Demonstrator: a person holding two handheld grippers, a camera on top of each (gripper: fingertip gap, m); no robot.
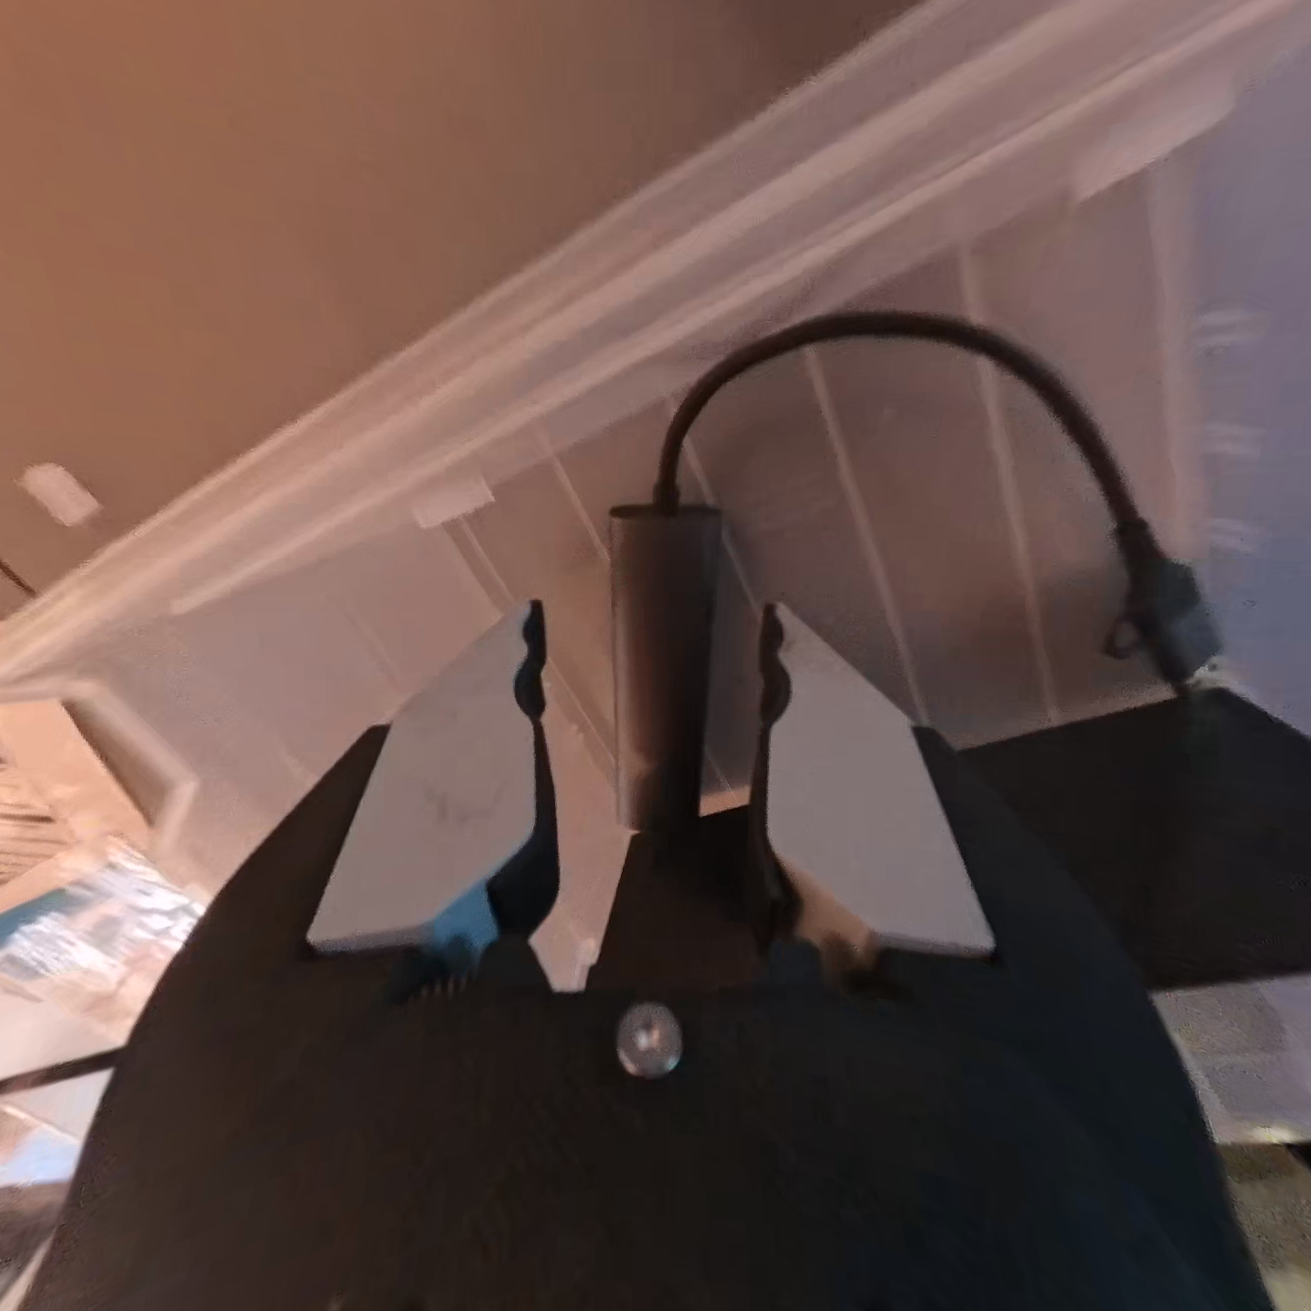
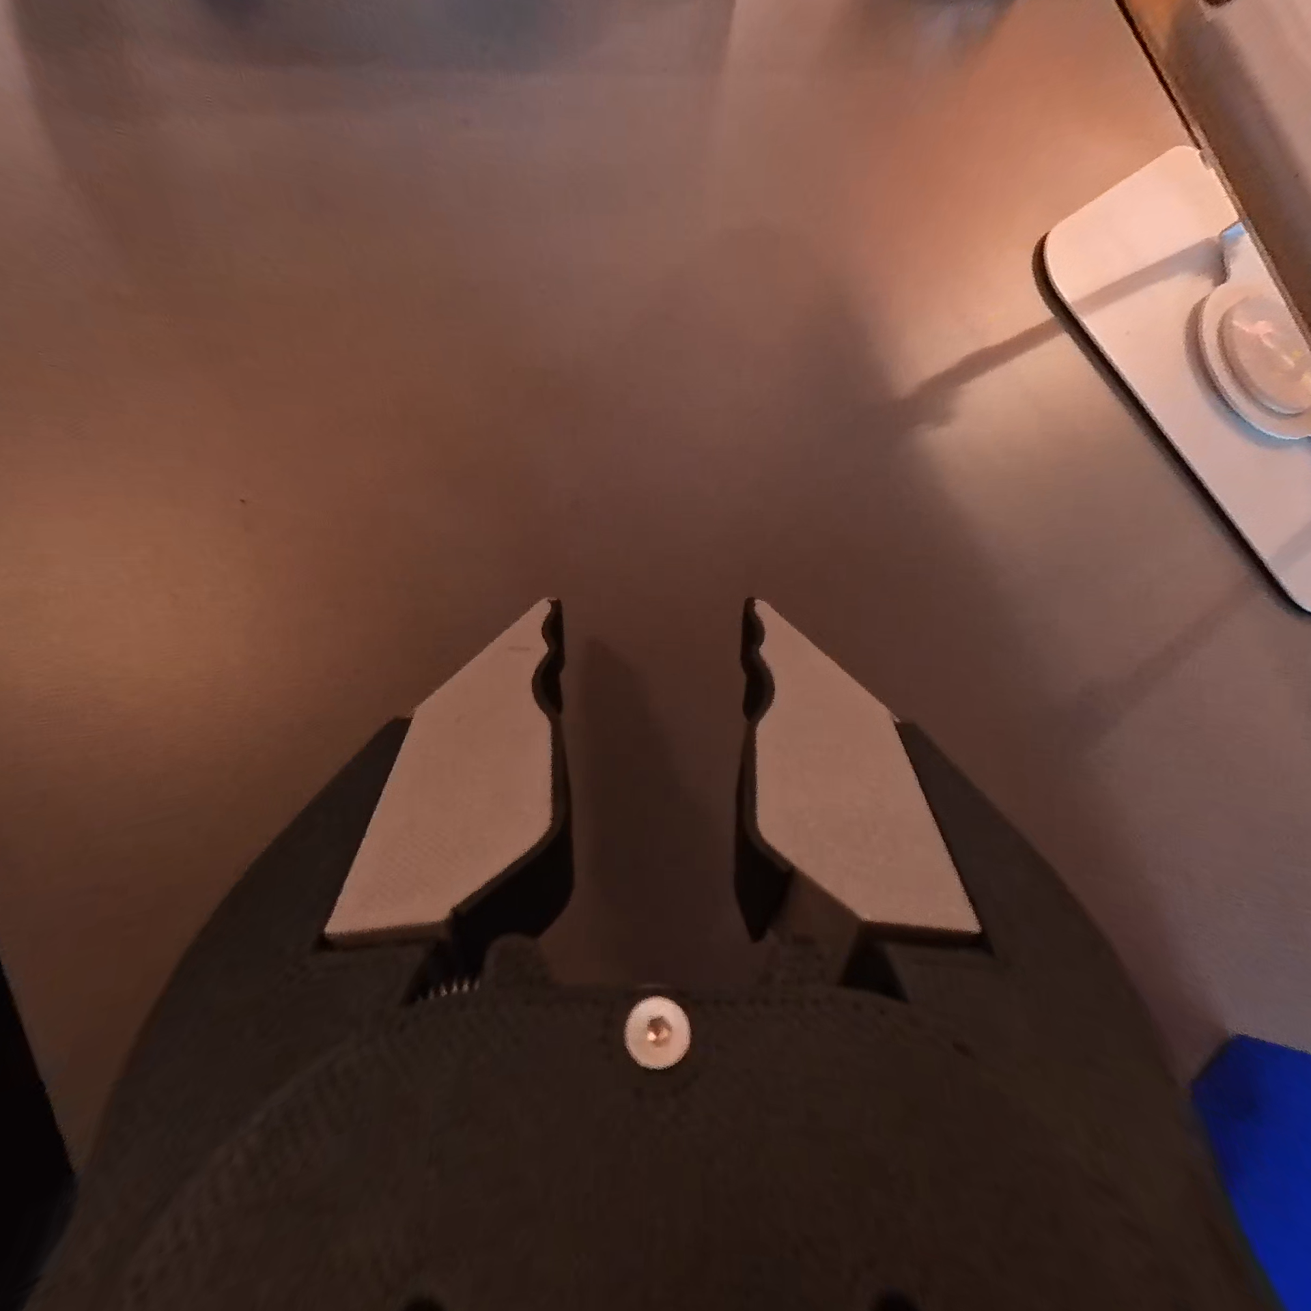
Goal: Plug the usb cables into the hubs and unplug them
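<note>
In the left wrist view the left tongs (image 1: 653, 617) stand open, their jaws parted on either side of a grey hub (image 1: 663, 660). The hub lies lengthwise between the jaws, with a gap to each finger as far as the blurred picture lets me judge. From its far end a short black cable (image 1: 887, 340) arches up and over to the right, ending in a dark plug (image 1: 1170, 617) that hangs near the corner of a black mat (image 1: 1135, 816). Behind the hub is a clear plastic bin (image 1: 638, 319), tilted across the frame, and at the lower left lie pale packets (image 1: 92, 915), too smeared to make out.

In the right wrist view the right tongs (image 2: 653, 610) are open too, with nothing between the jaws, over a bare brownish tabletop (image 2: 426, 355). At the right edge rests a white flat stand (image 2: 1149, 326) with a round disc (image 2: 1256, 355) on it, and a blue object (image 2: 1256, 1135) shows at the lower right corner.
</note>
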